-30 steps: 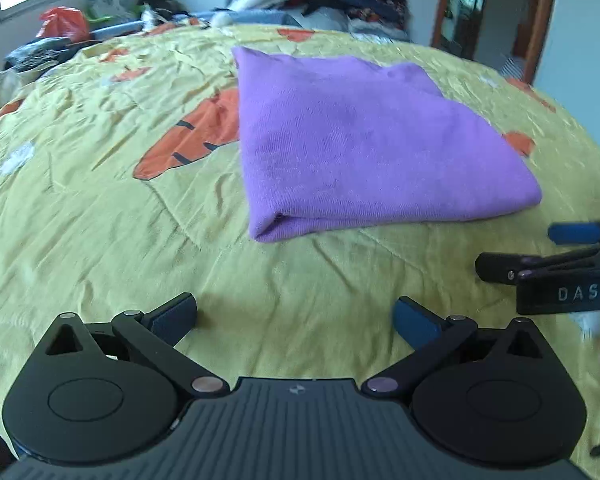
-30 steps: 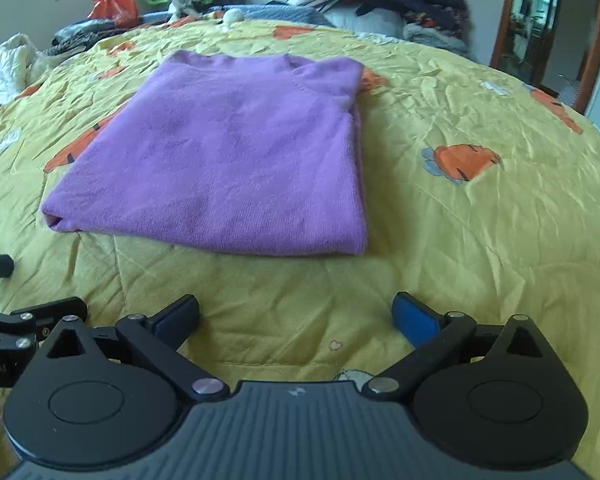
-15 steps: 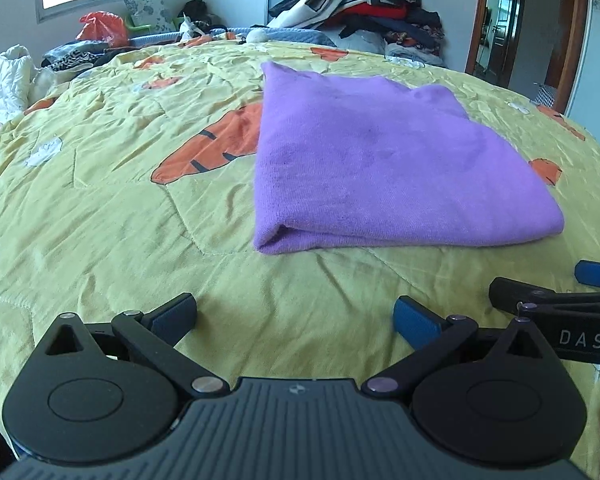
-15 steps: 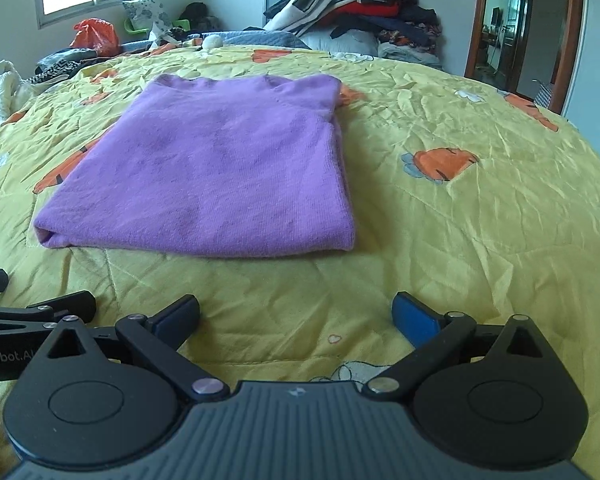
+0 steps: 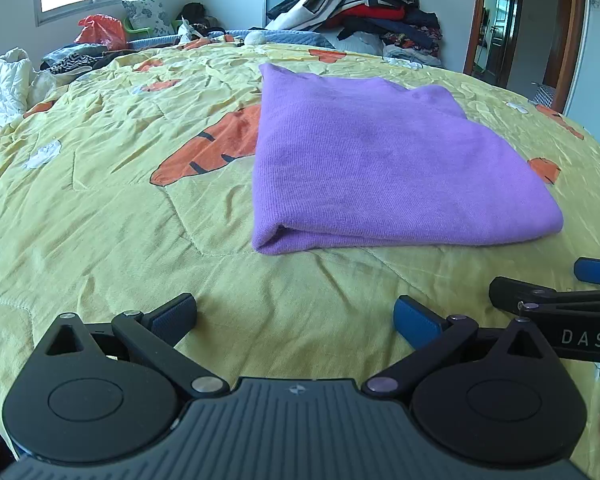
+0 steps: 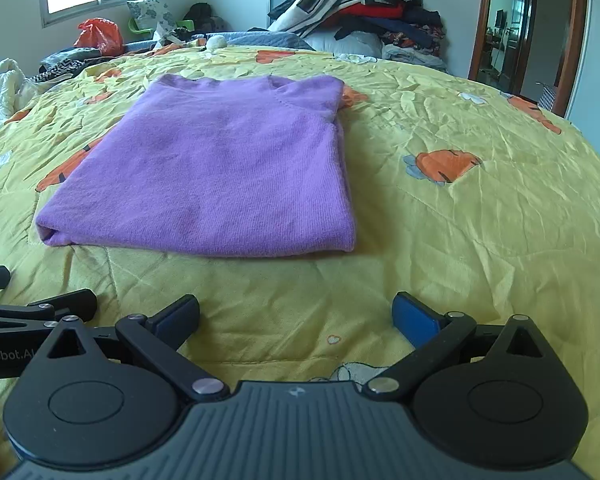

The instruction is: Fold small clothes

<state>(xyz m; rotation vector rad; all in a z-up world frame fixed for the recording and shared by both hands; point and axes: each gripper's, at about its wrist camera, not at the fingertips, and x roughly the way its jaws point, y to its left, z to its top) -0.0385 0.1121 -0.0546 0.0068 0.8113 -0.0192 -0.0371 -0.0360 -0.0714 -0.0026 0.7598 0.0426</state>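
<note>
With both sets of fingers spread wide and gripping nothing, neither gripper was on the garment. The left gripper [image 5: 295, 314] sat short of the top's near edge, its blue pads [image 5: 416, 316] over bare quilt. The right gripper [image 6: 296, 314] was the same: jaws released, empty, also short of that near edge. Each showed at the margin of the other's view, so they were side by side, both on the near side of the top and clear of it.

The purple top [image 6: 220, 164] lay flat on the yellow quilt [image 6: 480, 208] as a tidy rectangle. Near edge was a rounded fold with layers stacked under it, visible at the near-left corner. Neckline was at the far end. A seam ran down near the right edge; it looked like a sleeve tucked in, though I couldn't tell for sure. No loose sleeve or hem stuck out past the outline.

My read: this piece was folded, or one fold short at most. If another halving was wanted, the near fold would go up to the neckline; otherwise it only needed setting aside.

Beyond the top's far end was a heap of clothes [image 5: 364, 8] against the wall. Whether any of it belonged to the task, couldn't tell.
</note>
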